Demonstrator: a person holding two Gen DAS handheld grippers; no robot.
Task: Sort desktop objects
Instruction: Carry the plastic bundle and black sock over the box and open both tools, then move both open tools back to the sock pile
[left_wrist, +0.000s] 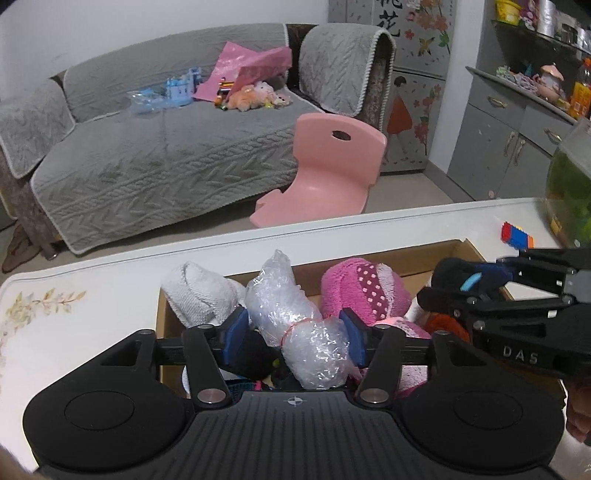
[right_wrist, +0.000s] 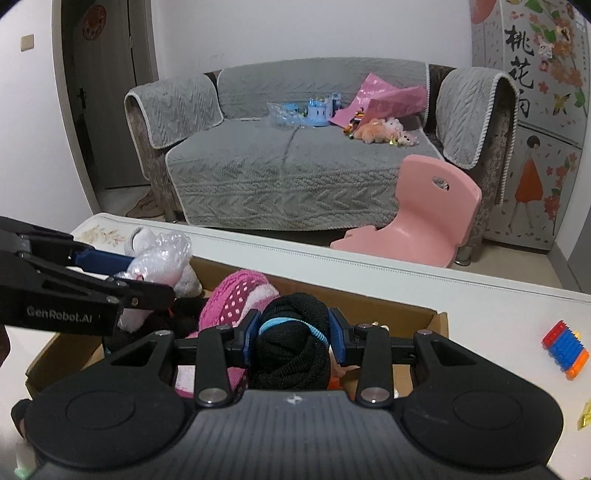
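Observation:
A cardboard box (left_wrist: 384, 260) on the white table holds rolled soft items. My left gripper (left_wrist: 295, 334) is over the box, its blue pads on either side of a bubble-wrap bundle (left_wrist: 284, 306) tied with a red band, shut on it. It also shows in the right wrist view (right_wrist: 122, 275) with the bundle (right_wrist: 162, 254). My right gripper (right_wrist: 293, 334) is shut on a black sock roll with a blue stripe (right_wrist: 295, 347) over the box (right_wrist: 417, 312). It also shows in the left wrist view (left_wrist: 476, 284). A pink dotted roll (left_wrist: 360, 291) and a white roll (left_wrist: 199, 290) lie in the box.
A red, blue and orange toy brick stack (right_wrist: 565, 349) lies on the table right of the box, also in the left wrist view (left_wrist: 517, 234). A glass fish bowl (left_wrist: 570, 184) stands at the far right. A pink chair (right_wrist: 424, 218) and grey sofa (right_wrist: 295, 166) are beyond the table.

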